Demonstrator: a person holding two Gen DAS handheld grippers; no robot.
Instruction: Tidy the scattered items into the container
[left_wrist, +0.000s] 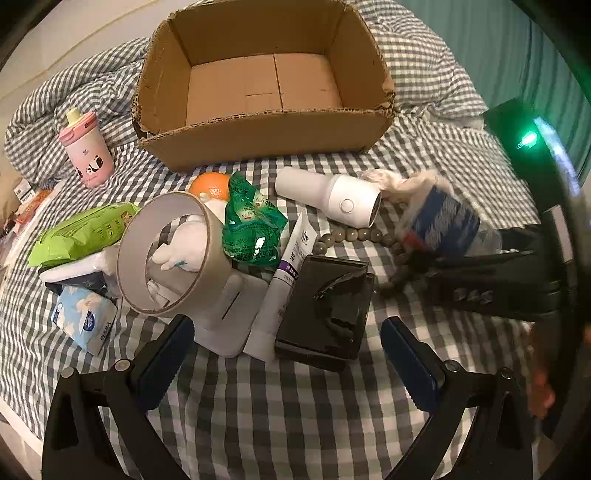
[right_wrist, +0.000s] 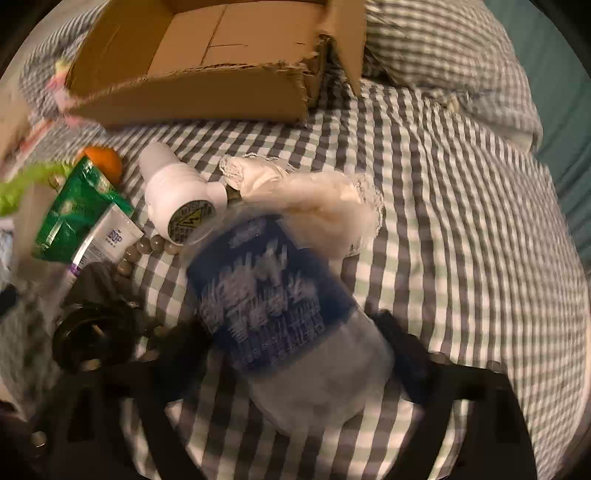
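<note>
A clear bottle with a blue label (right_wrist: 273, 295) is clamped between the right gripper (right_wrist: 295, 373) fingers, low over the checked bedding, near the white hair dryer (right_wrist: 177, 192) and the bead string (left_wrist: 354, 236). The view is blurred, so grip depth cannot be told. The cardboard box (left_wrist: 258, 136) sits empty beyond the pile. The bottle is best lifted clear of the torn front wall before release, and kept level so it is not slipped. The left gripper (left_wrist: 288, 350) is held wide open with nothing in it, just short of the black case (left_wrist: 325, 306).
</note>
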